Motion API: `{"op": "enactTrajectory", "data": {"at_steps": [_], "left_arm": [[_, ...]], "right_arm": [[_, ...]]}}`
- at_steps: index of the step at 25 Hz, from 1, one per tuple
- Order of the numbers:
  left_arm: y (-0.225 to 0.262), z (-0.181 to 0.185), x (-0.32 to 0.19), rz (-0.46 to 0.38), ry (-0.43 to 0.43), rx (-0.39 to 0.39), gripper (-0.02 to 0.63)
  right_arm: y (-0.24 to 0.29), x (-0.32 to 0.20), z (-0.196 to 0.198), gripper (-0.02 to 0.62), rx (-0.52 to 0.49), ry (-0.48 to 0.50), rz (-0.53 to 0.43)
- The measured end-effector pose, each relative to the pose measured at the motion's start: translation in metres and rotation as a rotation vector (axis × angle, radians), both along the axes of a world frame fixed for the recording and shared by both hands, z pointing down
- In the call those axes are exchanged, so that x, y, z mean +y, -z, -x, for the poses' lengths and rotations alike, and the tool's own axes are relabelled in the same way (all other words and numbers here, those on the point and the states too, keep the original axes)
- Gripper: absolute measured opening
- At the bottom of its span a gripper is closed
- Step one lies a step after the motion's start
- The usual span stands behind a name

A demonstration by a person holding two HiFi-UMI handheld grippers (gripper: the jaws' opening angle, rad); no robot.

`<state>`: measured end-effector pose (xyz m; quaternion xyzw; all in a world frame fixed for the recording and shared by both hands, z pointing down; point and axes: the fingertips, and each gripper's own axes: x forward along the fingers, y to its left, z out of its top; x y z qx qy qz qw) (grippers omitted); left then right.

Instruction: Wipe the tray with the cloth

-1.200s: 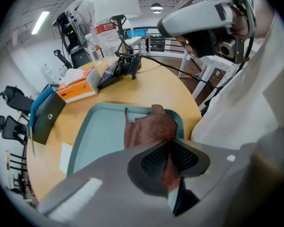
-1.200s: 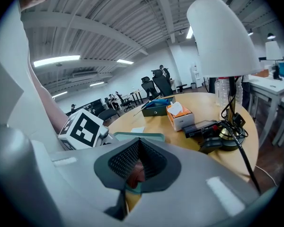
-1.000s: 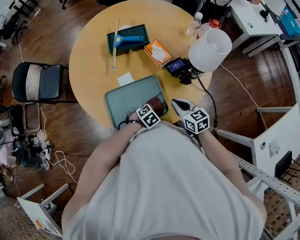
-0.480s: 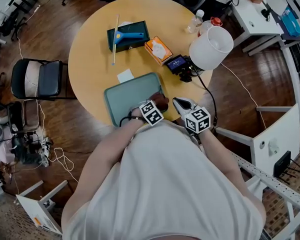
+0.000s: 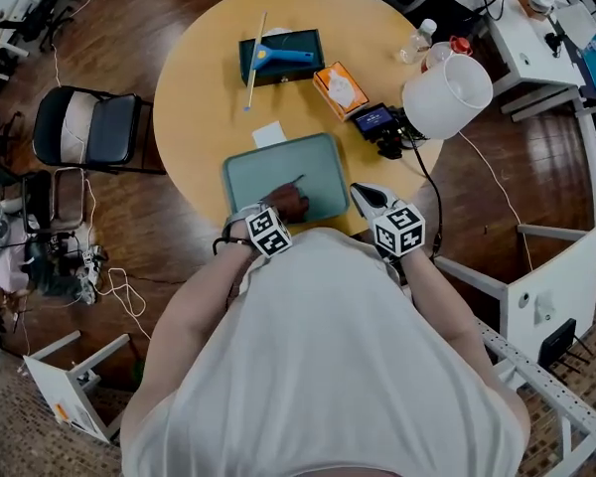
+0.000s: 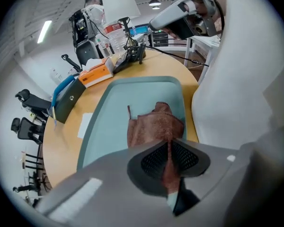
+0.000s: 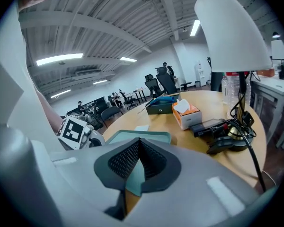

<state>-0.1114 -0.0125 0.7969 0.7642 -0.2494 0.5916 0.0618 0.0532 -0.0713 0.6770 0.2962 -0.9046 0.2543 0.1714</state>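
A teal tray (image 5: 323, 162) lies on the round wooden table (image 5: 194, 87), close to its near edge. A brown cloth (image 5: 292, 201) rests on the tray's near middle, with one thin corner pointing toward the tray's centre. My left gripper (image 5: 281, 214) is shut on the cloth's near end; in the left gripper view the cloth (image 6: 156, 126) runs out from between the shut jaws (image 6: 169, 159) onto the tray (image 6: 128, 100). My right gripper (image 5: 362, 196) hovers by the tray's near right corner, shut with nothing in it (image 7: 138, 150).
A white lamp shade (image 5: 447, 95) stands over the table's right edge, with a black device (image 5: 375, 120) and cables under it. An orange tissue box (image 5: 340, 87), a dark box holding a blue scraper (image 5: 281, 56), a white slip (image 5: 269, 134) and a bottle (image 5: 417, 40) lie beyond the tray. A chair (image 5: 89, 127) stands on the left.
My left gripper has dragged the cloth leftward along the tray's near side, from the near right corner to the near middle. The right gripper stays by the tray's right corner.
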Motion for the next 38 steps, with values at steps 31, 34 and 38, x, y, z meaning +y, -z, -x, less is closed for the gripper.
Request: {"op": "enactTrajectory", "data": {"at_steps": [31, 34, 38], "left_arm": [[0.007, 0.074, -0.025, -0.069, 0.154, -0.061, 0.029], [0.007, 0.051, -0.033, -0.066, 0.132, -0.064, 0.029], [0.015, 0.011, -0.053, -0.075, 0.134, -0.042, 0.029]], "right_arm": [[0.006, 0.008, 0.012, 0.003, 0.003, -0.024, -0.008], [0.008, 0.007, 0.003, 0.003, 0.002, -0.042, -0.009], [0.005, 0.002, -0.013, 0.003, 0.005, -0.059, -0.001]]}}
